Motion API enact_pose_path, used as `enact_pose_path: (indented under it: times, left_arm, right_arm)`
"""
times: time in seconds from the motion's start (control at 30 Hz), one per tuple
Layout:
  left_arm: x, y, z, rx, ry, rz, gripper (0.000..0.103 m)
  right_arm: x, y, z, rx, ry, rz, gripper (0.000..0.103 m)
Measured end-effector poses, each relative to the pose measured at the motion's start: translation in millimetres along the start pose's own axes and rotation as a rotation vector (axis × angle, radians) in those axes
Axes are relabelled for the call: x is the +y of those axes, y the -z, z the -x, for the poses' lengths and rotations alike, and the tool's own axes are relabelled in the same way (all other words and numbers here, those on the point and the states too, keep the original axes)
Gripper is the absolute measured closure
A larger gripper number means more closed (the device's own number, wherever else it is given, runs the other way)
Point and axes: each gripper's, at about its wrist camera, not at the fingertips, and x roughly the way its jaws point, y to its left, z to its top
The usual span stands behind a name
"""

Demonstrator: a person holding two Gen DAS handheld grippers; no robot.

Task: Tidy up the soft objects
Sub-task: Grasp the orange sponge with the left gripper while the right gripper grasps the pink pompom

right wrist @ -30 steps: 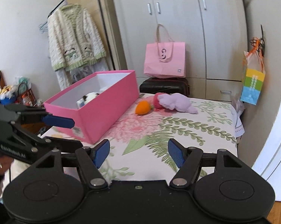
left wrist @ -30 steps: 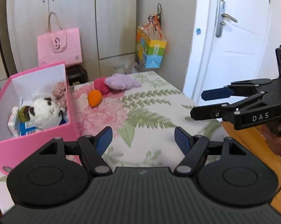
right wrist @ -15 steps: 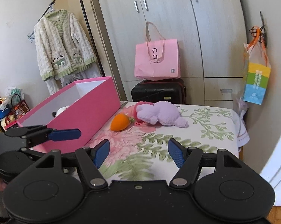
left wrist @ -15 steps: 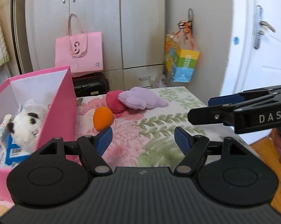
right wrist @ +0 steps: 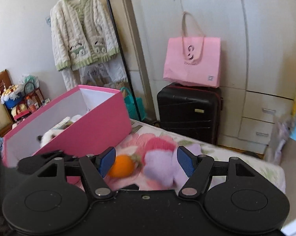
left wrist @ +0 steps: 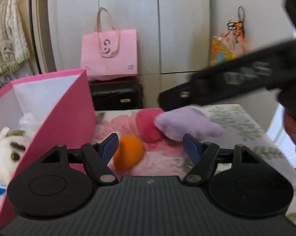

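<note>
An orange plush (left wrist: pixel 128 151) (right wrist: pixel 121 166), a pink plush (left wrist: pixel 148 125) (right wrist: pixel 161 144) and a lilac plush (left wrist: pixel 186 123) (right wrist: pixel 162 167) lie together on the floral bed (left wrist: pixel 242 122). A pink box (left wrist: pixel 55 116) (right wrist: pixel 93 129) at the left holds a white plush animal (left wrist: pixel 5 155) (right wrist: pixel 47 136). My left gripper (left wrist: pixel 150 146) is open, just short of the orange plush. My right gripper (right wrist: pixel 146 161) is open over the lilac plush; it crosses the left wrist view as a blurred black bar (left wrist: pixel 226 78).
Behind the bed stand a black suitcase (right wrist: pixel 189 110) with a pink paper bag (right wrist: pixel 193 61) on it, and a grey wardrobe (left wrist: pixel 128 19). A knitted cardigan (right wrist: pixel 83 33) hangs on a rack at the left. A colourful bag (left wrist: pixel 226 49) hangs at the right.
Both grippers have moved forward to the plush pile. The right gripper now reaches over the lilac plush. Both stay open.
</note>
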Motion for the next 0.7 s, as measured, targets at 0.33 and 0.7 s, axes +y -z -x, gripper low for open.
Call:
enact_pose_path:
  times: [0.33,0.7]
  left_arm:
    - [7.3,-0.2,-24.8,0.063,-0.025,0.004,0.033]
    - [9.1,4.2,-41.0,0.101,-0.058,0.02,0.048]
  right_arm:
    - [-17.0,-26.1,-81.4,0.164,-0.021,0.048,0.044]
    - [-21.3,-12.2,-102.9,0.238,-0.002,0.065,0.044]
